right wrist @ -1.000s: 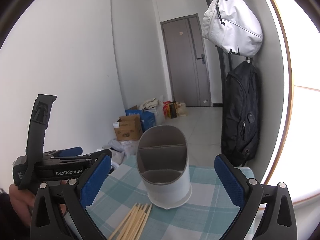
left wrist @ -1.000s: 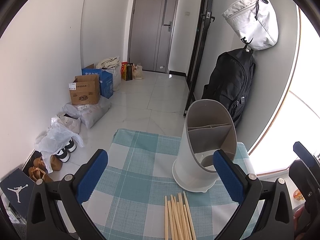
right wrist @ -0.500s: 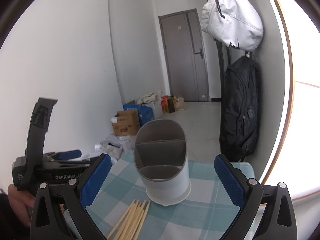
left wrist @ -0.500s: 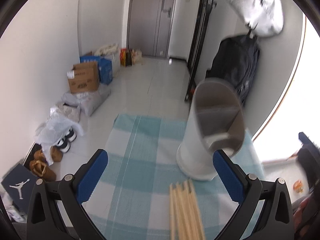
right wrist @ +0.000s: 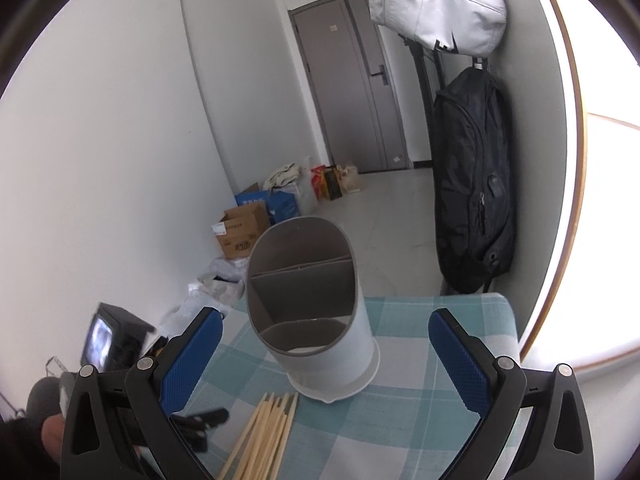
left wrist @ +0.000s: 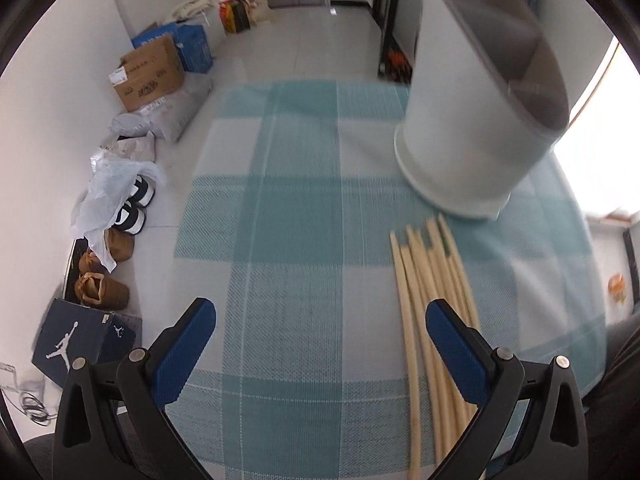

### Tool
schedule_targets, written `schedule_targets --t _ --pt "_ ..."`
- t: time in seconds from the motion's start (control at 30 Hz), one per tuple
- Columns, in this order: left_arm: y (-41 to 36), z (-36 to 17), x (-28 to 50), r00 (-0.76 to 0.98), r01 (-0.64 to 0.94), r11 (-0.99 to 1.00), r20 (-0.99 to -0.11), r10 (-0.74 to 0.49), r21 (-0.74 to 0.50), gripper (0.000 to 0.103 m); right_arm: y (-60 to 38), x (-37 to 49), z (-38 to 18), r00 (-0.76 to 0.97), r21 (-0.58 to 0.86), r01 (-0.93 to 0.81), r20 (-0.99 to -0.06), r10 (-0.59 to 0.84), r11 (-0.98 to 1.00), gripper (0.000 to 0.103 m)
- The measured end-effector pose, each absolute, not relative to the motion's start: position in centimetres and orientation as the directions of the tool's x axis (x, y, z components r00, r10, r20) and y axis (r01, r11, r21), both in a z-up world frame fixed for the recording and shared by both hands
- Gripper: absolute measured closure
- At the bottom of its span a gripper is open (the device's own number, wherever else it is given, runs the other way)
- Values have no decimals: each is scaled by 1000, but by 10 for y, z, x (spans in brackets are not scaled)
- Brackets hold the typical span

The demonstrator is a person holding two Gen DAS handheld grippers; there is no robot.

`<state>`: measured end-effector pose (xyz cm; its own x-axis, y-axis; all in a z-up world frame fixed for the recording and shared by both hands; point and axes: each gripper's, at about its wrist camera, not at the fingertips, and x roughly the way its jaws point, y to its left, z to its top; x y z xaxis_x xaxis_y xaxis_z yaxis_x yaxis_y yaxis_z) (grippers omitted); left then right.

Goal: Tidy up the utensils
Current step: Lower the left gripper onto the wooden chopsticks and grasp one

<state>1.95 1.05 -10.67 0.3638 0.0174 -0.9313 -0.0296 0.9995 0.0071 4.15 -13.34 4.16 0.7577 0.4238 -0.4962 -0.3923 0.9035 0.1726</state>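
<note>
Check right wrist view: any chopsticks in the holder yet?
No. The holder's compartments show only bare grey walls, and the chopsticks lie bundled on the checked tablecloth in front of it.

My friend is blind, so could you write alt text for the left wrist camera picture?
Open blue-padded tongs hover over a teal checked tablecloth, beside a bundle of wooden chopsticks lying flat. A white utensil holder stands just beyond them; boxes and shoes line the floor at left.
</note>
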Motion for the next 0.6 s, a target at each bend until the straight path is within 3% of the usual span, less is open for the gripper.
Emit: schedule_targets --t 0.43,0.5,0.6 --pt "1 -124 24 264 11 998 -963 60 65 1 -132 41 39 743 153 -405 -521 421 902 0" --pt "-2 -126 27 254 16 997 -965 66 73 8 -132 40 40 743 152 -405 -520 421 902 0" --pt "-5 -126 32 251 19 997 -966 70 77 9 -132 38 41 745 146 -407 -518 420 902 0"
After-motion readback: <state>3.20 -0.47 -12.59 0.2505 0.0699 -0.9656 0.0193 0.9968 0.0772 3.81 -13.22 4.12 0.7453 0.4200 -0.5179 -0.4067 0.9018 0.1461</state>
